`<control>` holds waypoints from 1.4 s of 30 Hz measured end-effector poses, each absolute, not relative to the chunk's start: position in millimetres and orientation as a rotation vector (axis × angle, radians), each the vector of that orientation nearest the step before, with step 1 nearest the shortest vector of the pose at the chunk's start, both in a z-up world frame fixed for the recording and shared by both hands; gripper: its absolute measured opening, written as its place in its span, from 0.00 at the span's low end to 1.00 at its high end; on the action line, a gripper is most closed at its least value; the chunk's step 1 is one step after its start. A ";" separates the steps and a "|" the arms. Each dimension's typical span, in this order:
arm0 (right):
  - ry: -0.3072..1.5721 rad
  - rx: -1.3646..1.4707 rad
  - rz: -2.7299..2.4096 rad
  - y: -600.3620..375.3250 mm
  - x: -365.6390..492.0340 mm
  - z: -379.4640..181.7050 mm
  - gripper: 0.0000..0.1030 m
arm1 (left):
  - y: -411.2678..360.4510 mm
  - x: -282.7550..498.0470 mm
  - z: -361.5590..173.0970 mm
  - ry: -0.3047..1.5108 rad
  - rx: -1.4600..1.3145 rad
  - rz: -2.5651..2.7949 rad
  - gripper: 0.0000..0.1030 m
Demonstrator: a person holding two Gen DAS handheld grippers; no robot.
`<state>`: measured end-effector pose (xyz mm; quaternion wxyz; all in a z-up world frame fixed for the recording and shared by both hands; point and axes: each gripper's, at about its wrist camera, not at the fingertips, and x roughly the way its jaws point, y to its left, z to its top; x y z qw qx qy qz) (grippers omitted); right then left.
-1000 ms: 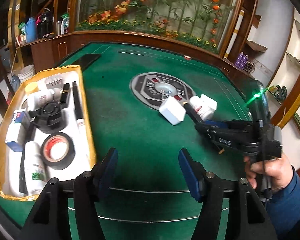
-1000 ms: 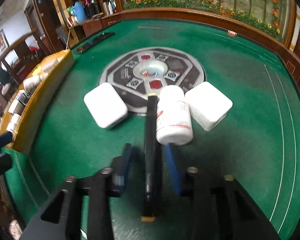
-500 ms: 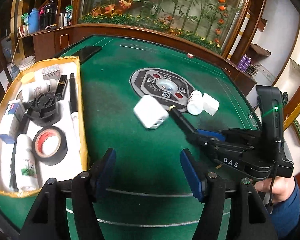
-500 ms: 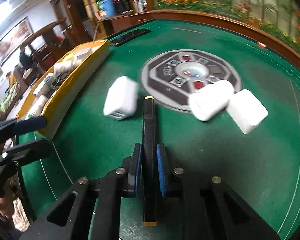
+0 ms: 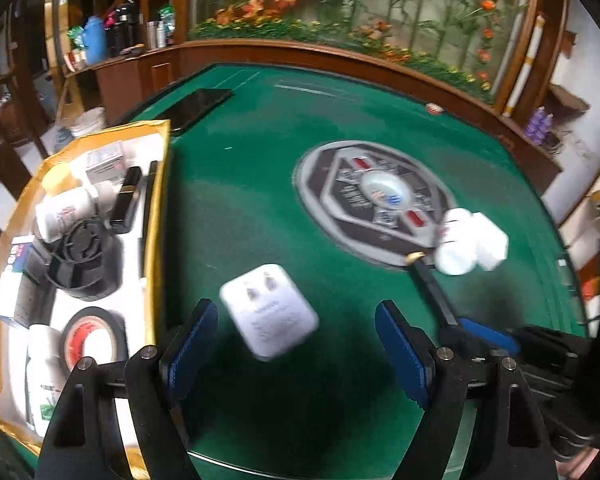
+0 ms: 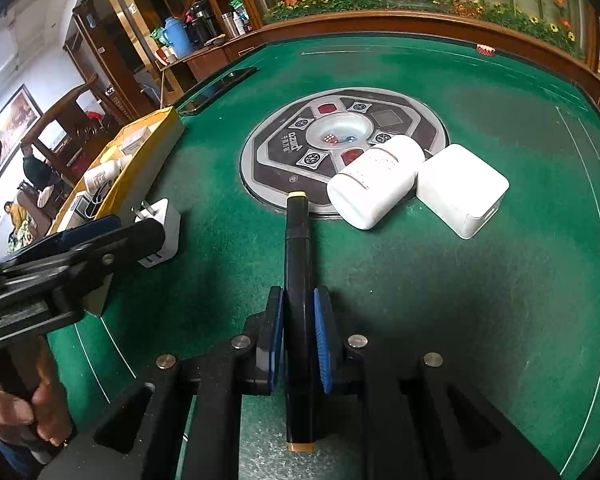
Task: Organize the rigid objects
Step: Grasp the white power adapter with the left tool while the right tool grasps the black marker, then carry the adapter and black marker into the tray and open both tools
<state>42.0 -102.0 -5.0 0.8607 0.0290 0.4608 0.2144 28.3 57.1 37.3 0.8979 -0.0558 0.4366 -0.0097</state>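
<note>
My right gripper (image 6: 299, 344) is shut on a black marker (image 6: 297, 256) with tan caps, which points at the table's centre; the marker also shows in the left wrist view (image 5: 434, 288). My left gripper (image 5: 296, 344) is open and empty, its jaws on either side of a white plug adapter (image 5: 270, 310) lying prongs up on the green felt; the adapter also shows in the right wrist view (image 6: 162, 232). A white pill bottle (image 6: 374, 182) lies on its side beside a white charger block (image 6: 460, 190).
A yellow-rimmed tray (image 5: 158, 216) at the left holds a tape roll (image 5: 90, 340), bottles, boxes, markers and a black round part. A round dice panel (image 6: 342, 140) sits mid-table. A dark phone (image 5: 198, 106) lies at the far left edge. The wooden rail (image 6: 420, 26) rings the table.
My left gripper has moved forward so the plug adapter now sits between its open jaws. My right gripper still holds the marker and has shifted little.
</note>
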 end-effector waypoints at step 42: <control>0.950 0.003 0.424 -94.6 37.2 -5.9 0.14 | 21.9 12.0 11.4 0.879 0.049 -0.099 0.41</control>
